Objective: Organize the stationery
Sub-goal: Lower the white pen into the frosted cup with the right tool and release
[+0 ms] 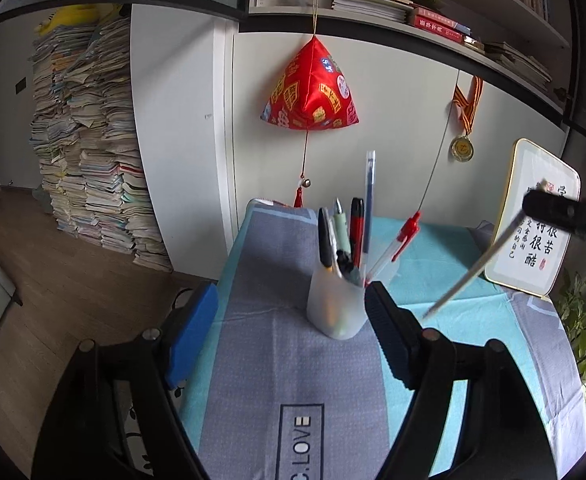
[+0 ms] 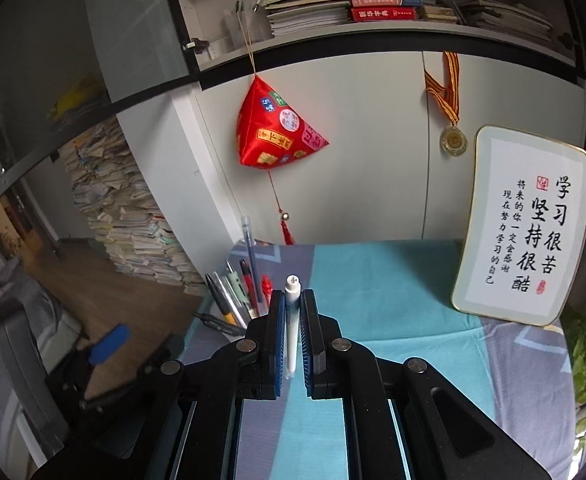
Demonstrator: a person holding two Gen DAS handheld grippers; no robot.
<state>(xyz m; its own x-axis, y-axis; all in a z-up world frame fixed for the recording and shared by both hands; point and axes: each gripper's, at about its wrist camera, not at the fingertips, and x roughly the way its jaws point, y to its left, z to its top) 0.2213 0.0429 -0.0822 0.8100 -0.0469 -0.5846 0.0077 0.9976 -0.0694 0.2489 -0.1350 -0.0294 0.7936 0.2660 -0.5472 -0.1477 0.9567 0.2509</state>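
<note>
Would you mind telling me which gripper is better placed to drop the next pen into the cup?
Right: the right gripper already clamps a white pen, while the left gripper is open, empty, flanking the pen cup.

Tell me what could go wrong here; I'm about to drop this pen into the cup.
The cup is already crowded, so the white pen in the right gripper may jam against the others. The left gripper is open around the cup, not holding it, so a push might tip it.
</note>
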